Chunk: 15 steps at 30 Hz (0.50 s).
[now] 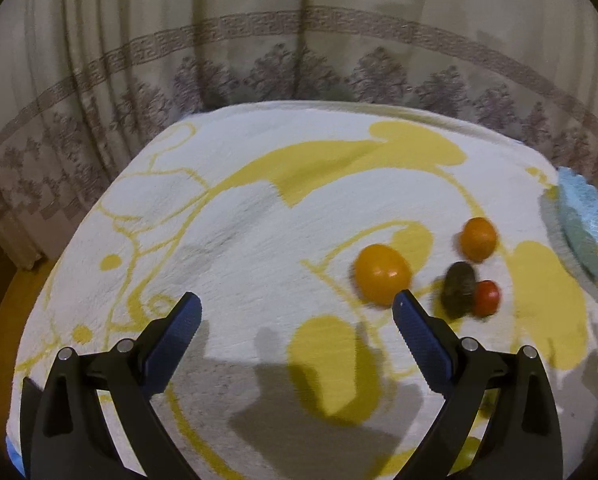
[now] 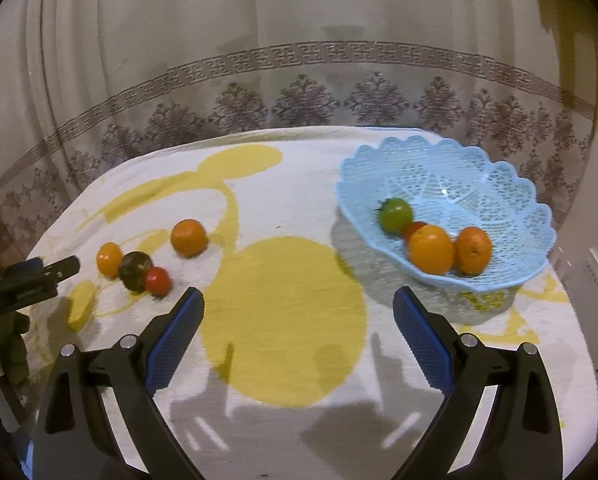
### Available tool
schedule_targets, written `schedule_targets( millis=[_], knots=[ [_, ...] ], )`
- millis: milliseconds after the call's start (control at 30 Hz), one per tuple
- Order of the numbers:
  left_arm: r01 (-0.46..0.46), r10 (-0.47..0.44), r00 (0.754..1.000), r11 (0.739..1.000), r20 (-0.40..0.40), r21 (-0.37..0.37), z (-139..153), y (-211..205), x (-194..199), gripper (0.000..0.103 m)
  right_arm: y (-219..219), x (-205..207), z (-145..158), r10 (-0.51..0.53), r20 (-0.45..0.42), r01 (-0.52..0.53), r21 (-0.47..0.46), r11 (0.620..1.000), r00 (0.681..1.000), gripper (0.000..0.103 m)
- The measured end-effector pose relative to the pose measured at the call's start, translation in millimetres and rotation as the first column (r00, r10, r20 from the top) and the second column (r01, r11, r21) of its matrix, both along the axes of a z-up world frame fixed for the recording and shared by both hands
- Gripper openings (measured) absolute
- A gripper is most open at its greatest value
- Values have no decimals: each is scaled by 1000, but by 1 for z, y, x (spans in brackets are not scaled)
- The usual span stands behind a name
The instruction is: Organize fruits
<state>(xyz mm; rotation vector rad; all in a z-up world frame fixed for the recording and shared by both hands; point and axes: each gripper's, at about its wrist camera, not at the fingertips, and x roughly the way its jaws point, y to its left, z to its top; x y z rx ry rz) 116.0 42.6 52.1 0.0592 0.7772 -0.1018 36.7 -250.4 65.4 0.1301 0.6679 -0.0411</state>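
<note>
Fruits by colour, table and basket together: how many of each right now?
Orange: 4, two on the cloth, two in the basket
Red: 2
Green: 1
Dark: 1
Total: 8

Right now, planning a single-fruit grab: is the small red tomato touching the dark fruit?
Touching. The right wrist view shows the red tomato pressed against the dark fruit.

Both wrist views low over table, facing curtain [image 1: 259, 60], sharing loose fruit [image 2: 189, 237].
</note>
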Motion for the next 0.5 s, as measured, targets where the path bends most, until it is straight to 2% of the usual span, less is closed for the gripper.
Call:
schedule_targets(
  millis=[100, 167, 233, 333, 500],
  knots=[
    [39, -39, 999, 999, 4, 4, 0, -12, 3, 96, 9, 3, -1, 21, -9, -21, 0, 1000, 1000, 97],
    [55, -55, 998, 998, -8, 5, -3, -18, 10, 91, 15, 4, -2, 36, -16, -36, 4, 999, 999, 97],
    [74, -74, 997, 997, -25, -7, -6, -22, 18, 81, 19, 6, -2, 48, -23, -48, 8, 999, 999, 97],
    [80, -82, 995, 996, -64, -39, -14, -26, 33, 72, 25, 9, -4, 70, -33, -69, 18, 997, 997, 97],
    [110, -119, 990, 987, -74, -116, -19, -27, 42, 64, 36, 17, -8, 114, -56, -112, 41, 993, 992, 97]
  ],
)
